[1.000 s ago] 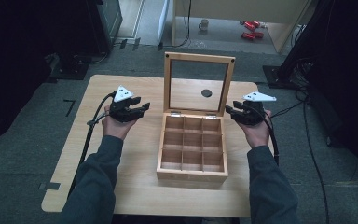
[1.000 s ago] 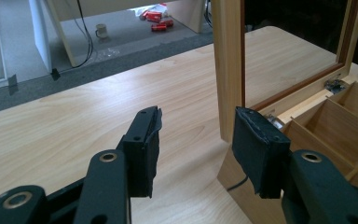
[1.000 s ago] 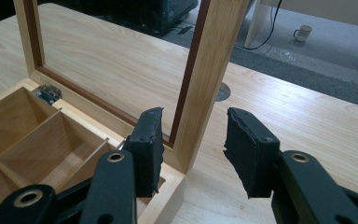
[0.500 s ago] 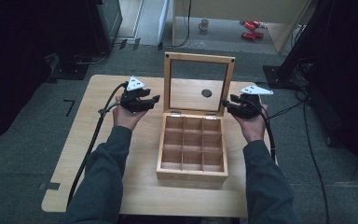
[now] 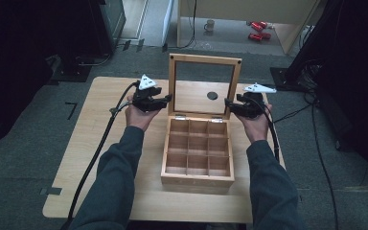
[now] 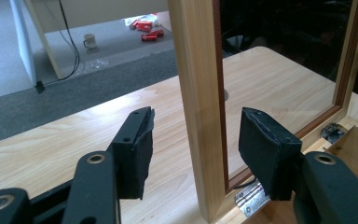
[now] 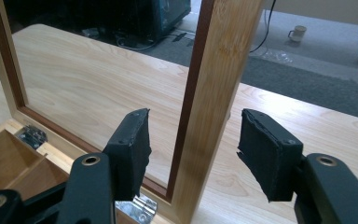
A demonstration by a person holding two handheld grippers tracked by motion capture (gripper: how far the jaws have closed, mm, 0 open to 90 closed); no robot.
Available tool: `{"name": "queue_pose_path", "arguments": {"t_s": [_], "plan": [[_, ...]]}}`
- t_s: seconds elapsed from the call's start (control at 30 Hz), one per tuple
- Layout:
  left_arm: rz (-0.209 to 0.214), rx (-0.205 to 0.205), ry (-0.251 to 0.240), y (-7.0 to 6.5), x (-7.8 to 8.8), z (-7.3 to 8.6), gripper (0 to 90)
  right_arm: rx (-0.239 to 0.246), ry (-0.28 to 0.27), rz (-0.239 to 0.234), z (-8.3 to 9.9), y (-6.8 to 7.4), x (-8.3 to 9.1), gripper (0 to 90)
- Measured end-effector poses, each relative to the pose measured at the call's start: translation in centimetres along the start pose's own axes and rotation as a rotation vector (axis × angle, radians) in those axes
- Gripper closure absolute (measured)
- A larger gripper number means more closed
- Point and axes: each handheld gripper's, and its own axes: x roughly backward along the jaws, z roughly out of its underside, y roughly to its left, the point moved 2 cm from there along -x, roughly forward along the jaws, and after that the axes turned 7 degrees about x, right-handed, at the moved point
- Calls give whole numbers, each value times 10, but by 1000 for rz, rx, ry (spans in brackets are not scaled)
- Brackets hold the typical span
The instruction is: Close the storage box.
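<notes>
A wooden box (image 5: 197, 181) with several open compartments stands mid-table, its glass-paned lid (image 5: 205, 58) upright at the back. My left gripper (image 5: 165, 99) reaches in from the left. In the left gripper view its jaws have just been opening, and the left gripper (image 6: 196, 140) straddles the lid's left side rail (image 6: 198, 88) with a gap at each pad. From the right, my right gripper (image 5: 229, 103) reaches the lid's other side. Its jaws have just been opening too, and the right gripper (image 7: 193, 140) straddles the right side rail (image 7: 219, 70) without touching it.
The box sits on a light wooden table (image 5: 100, 143). A dark round spot (image 5: 212, 95) shows on the tabletop through the glass. Metal hinges (image 6: 251, 198) join lid and box. A mug (image 5: 210, 25) and red items (image 5: 256, 29) lie on the floor beyond.
Both hands have moved inward and away from me, from beside the box to the lid's two side rails. Both pairs of jaws stand wider. The lid has stayed upright.
</notes>
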Motion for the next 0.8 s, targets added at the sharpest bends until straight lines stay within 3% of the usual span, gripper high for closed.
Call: {"name": "queue_pose_path", "arguments": {"t_s": [0.17,0.33,0.4,0.5,0.63,0.8], "plan": [[14,36,7,2,-9,3,452,-2,-1,1,-4,0,-9,439],[17,3,39,-4,-13,0,462,-27,-2,-9,-2,-3,-12,459],[23,46,21,-3,-16,-5,471,-32,9,-9,0,-4,-14,474],[36,72,21,0,-18,-6,484,-32,9,-12,0,-2,-15,481],[42,56,44,-2,-22,-7,505,-34,1,-12,-2,1,-18,483],[61,73,48,-4,-26,-9,519,-34,3,-11,-2,0,-16,495]]}}
